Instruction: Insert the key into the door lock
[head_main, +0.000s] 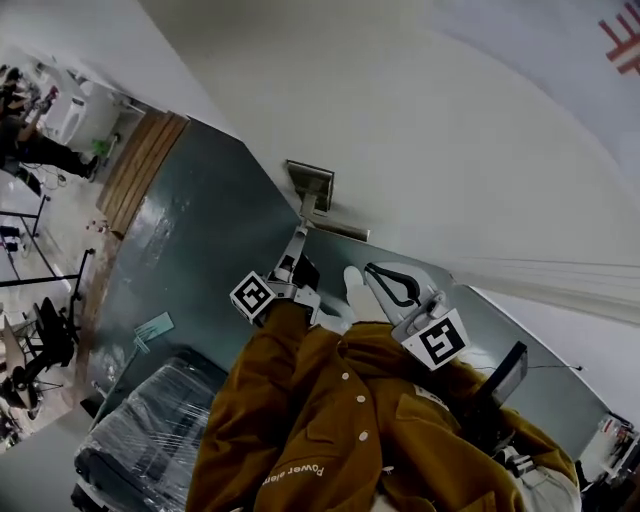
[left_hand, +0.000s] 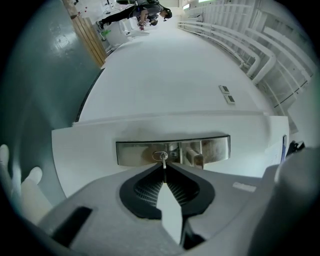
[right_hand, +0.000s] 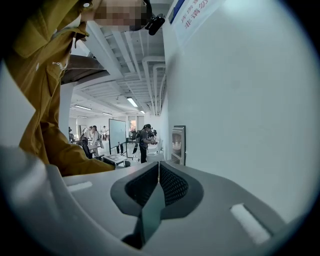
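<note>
Clamped in the left gripper (left_hand: 164, 169): the key (left_hand: 163, 161), blade out at 12 o'clock, tip at the keyhole (left_hand: 160, 155) of the lock plate (left_hand: 172, 150); cannot tell how deep. Right gripper (right_hand: 158, 167): pressed together, empty. Likely to bind, scrape or twist in the grip if pushed off the slot's line. Keyhole shown only in the left gripper view; from the head view, only both grippers side by side, right at 3 o'clock.
</note>
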